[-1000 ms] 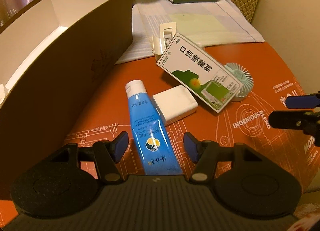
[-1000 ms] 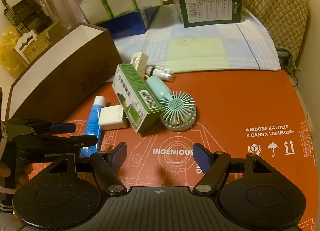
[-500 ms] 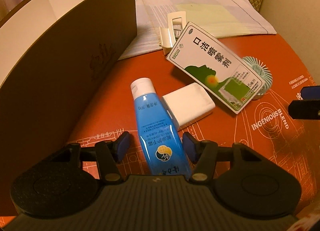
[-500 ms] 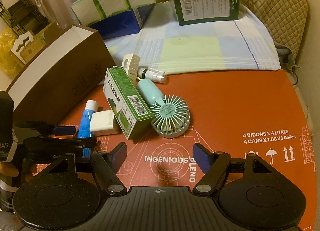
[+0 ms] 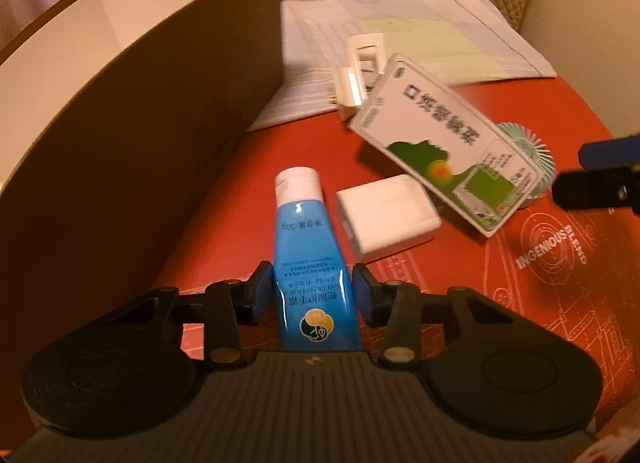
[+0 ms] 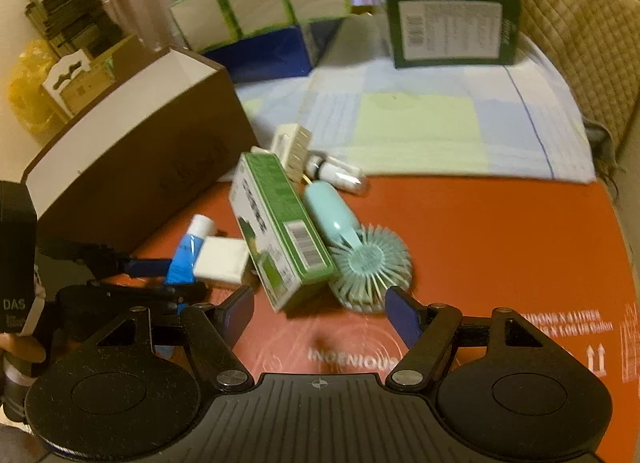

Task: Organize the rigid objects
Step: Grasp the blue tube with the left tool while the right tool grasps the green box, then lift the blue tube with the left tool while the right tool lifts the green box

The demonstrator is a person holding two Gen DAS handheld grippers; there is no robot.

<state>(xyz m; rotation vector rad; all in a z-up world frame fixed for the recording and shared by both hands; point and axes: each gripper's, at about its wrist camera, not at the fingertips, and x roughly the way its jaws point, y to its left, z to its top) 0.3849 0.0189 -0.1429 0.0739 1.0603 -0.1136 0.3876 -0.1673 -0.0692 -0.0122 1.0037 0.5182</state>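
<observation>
The tube (image 5: 310, 259) lies between the left gripper's (image 5: 312, 291) closing jaws; the open box (image 5: 132, 135) stands left, the charger block (image 5: 386, 217) right, the carton (image 5: 444, 147) beyond.

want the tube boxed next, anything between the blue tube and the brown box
Nothing visible lies between them: bare red table separates the blue tube from the brown box wall. The left gripper is closing around the tube; only the wall must be cleared.
</observation>
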